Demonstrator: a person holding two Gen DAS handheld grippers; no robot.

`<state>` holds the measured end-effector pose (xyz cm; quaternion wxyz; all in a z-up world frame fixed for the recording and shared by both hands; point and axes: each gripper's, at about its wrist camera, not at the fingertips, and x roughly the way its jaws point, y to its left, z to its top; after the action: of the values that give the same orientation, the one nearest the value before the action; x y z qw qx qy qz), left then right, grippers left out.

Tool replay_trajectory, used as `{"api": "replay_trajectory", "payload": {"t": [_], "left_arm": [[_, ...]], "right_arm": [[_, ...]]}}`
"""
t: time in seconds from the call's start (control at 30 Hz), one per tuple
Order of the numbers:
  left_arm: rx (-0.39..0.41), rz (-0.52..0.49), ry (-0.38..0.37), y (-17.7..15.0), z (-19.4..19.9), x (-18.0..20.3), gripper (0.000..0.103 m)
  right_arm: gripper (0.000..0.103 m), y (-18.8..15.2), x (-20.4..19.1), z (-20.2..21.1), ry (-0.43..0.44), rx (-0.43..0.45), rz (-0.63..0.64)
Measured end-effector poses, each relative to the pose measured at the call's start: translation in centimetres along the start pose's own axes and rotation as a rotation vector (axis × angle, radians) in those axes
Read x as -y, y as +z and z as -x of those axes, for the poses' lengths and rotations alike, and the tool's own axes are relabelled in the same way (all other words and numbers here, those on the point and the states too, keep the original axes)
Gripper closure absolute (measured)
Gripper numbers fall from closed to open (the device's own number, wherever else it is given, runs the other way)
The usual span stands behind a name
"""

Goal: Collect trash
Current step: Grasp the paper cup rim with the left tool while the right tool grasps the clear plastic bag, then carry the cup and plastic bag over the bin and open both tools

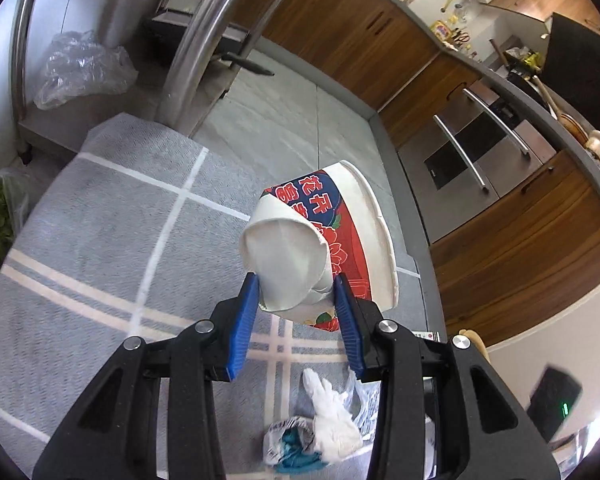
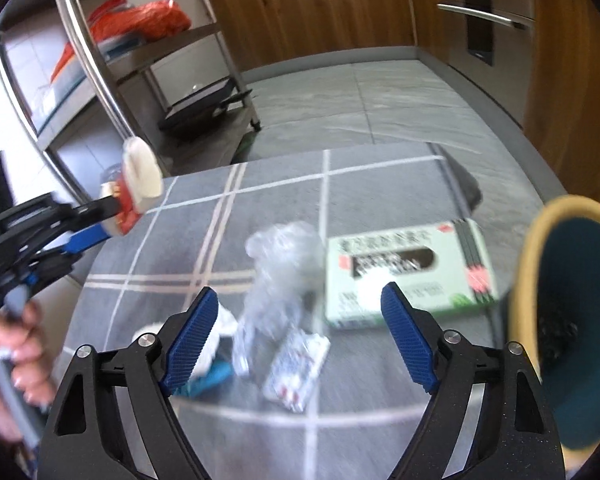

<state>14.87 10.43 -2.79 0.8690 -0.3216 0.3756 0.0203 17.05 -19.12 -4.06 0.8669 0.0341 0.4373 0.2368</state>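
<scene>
Left tool [image 1: 296,292] clamped on crushed paper cup [image 1: 324,240], lifted above the worktop [image 1: 100,240]. Right tool [image 2: 300,340] wide, empty, above plastic wrap [image 2: 280,272] and box [image 2: 408,276].

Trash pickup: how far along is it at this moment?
Nothing visibly binned yet. In hand: the left tongs grip a crushed paper cup, lifted above the table. Left: clear wrapper, small packet, white tissue and green box lie there; the right tongs hover open above them.
</scene>
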Motion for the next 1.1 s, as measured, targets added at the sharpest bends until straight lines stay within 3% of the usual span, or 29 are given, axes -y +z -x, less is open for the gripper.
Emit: {"api": "replay_trajectory", "payload": {"t": [0.17, 0.3, 0.4, 0.5, 0.77, 1.1], "left_arm": [[0.026, -0.011, -0.014, -0.4, 1.3, 0.1, 0.065], [0.033, 0.001, -0.019, -0.5, 1.7, -0.2, 0.065], [0.039, -0.006, -0.018, -0.4, 1.6, -0.1, 0.065], [0.038, -0.016, -0.018, -0.5, 1.3, 0.2, 0.065], [0.047, -0.026, -0.047, -0.5, 1.5, 0.9, 0.065], [0.059, -0.070, -0.089, -0.8, 2.4, 3.4, 0.065]], "right_arm": [[0.024, 1.0, -1.2, -3.7, -0.036, -0.054, 0.033], [0.034, 0.9, -1.7, -5.3, -0.070, -0.077, 0.051], [0.062, 0.9, -2.1, -5.5, -0.062, -0.078, 0.071], [0.074, 0.9, -2.2, -5.0, -0.035, -0.073, 0.064], [0.075, 1.2, -0.6, -0.3, 0.015, 0.004, 0.018], [0.075, 0.0, 1.6, 6.2, 0.000, 0.078, -0.013]]}}
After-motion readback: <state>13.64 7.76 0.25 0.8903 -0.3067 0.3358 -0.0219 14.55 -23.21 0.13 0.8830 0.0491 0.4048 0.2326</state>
